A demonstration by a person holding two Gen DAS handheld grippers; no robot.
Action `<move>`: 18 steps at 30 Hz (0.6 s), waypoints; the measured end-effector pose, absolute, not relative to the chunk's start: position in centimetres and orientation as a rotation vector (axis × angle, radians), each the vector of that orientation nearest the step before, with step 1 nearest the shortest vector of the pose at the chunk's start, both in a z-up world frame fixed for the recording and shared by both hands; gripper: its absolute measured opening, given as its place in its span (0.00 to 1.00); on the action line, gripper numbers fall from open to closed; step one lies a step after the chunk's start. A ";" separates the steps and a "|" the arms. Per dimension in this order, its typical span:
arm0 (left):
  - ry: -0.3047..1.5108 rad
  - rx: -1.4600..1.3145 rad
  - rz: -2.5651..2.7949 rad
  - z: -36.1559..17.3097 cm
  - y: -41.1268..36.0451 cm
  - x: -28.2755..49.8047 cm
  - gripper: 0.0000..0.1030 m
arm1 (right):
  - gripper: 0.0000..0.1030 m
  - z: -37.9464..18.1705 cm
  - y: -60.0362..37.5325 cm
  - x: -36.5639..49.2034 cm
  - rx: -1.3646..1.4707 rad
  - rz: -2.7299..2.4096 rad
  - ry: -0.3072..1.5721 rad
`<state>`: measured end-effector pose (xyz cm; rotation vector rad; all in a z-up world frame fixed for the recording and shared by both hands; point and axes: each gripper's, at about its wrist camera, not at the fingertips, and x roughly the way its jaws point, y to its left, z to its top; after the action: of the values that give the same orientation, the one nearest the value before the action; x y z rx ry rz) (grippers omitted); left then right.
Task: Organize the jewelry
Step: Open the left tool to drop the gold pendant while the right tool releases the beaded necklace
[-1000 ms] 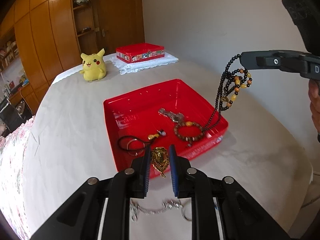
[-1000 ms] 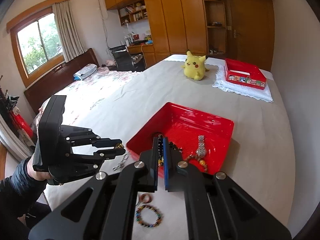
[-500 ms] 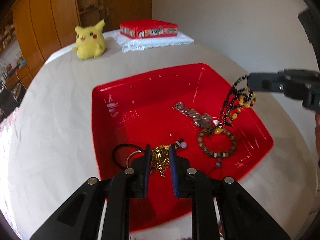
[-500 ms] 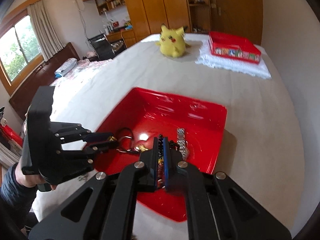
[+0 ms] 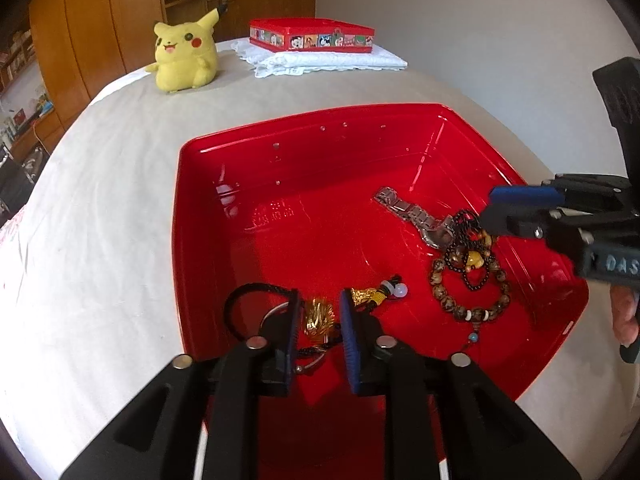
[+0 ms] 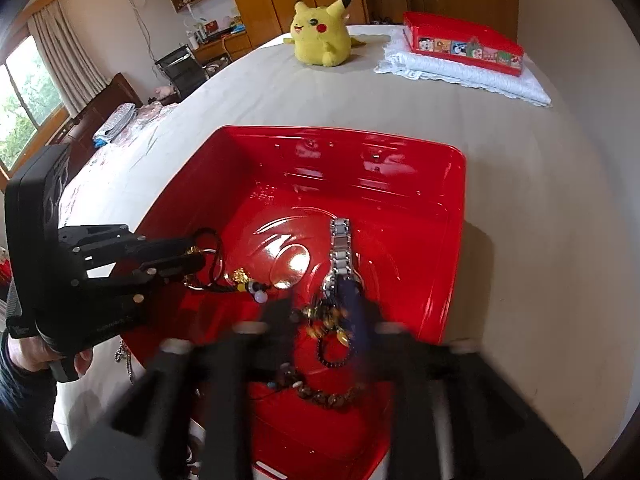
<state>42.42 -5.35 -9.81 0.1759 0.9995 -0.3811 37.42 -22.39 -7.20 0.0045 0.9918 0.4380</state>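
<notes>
Left gripper [image 5: 320, 320]: jaws have just been opening; gold pendant [image 5: 319, 316] lies loose between them, in red tray [image 5: 240, 184].
Right gripper [image 5: 490, 210]: jaws just opening, apart; black bead necklace [image 5: 474, 256] dropped beside watch [image 5: 416, 216].

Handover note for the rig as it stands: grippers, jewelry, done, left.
Left gripper: over the red tray, jaws just opened, gold pendant loose between them.
Right gripper: jaws just opened above the black bead necklace, now piled in the tray.
Also in the tray: metal watch, brown bead bracelet, black cord with ring.
Done: both pieces dropped in.
Left: a chain lies on the cloth beside the tray; withdraw, collect it.
</notes>
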 end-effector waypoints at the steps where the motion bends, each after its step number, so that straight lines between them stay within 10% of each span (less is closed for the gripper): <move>1: 1.001 0.174 -0.380 -9.8 -5.3 42.3 0.48 | 0.41 -7.2 -22.4 37.3 -0.002 0.433 0.987; 18: 0.873 0.194 -0.351 -5.3 -2.3 31.3 0.71 | 0.53 -0.3 -22.5 24.5 -0.015 0.534 0.819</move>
<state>31.25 -2.29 -5.35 0.1942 0.8728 -0.3514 24.50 -22.48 -0.32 -0.0150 0.8194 0.5345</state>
